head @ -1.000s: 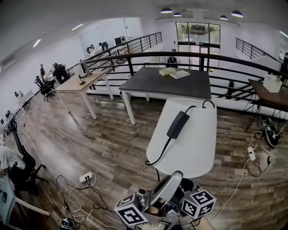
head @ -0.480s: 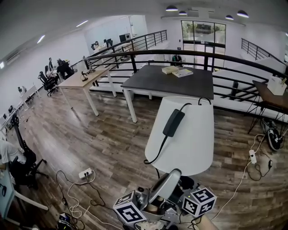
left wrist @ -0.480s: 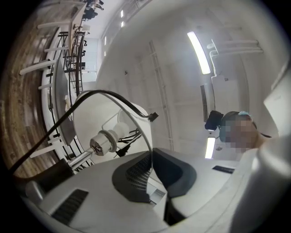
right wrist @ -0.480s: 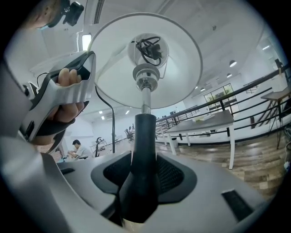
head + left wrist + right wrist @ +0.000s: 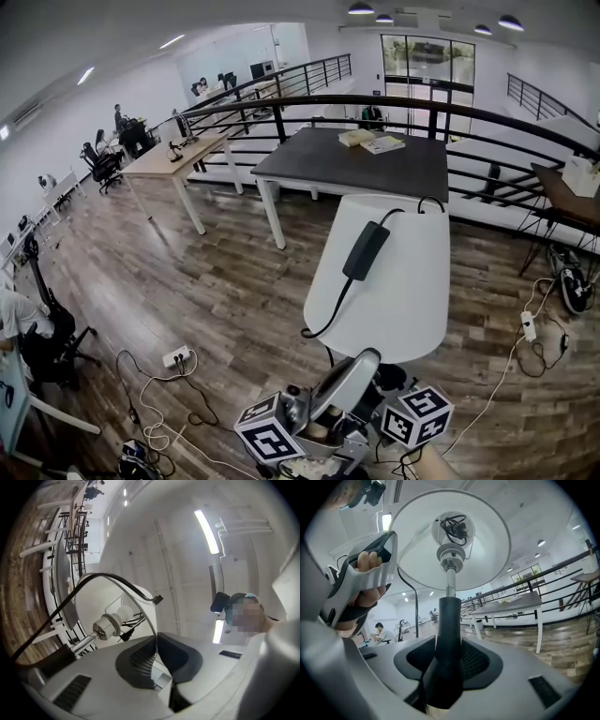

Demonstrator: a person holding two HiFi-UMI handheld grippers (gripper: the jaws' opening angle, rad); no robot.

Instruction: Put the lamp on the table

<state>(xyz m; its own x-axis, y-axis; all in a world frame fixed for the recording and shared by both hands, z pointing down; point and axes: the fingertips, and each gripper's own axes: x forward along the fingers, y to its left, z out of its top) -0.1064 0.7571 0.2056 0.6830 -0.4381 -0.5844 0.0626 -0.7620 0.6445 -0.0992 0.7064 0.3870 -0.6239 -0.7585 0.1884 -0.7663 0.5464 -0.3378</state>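
Carrying the lamp mid-air, my right gripper clamped on its stem, left gripper pinching its shade rim, dark table at 12 o'clock hardly nearer than a second ago, placement still ahead.

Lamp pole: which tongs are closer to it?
Right. The right tongs are shut around the pole, touching it. The left tongs pinch the rim of the shade, apart from the pole.
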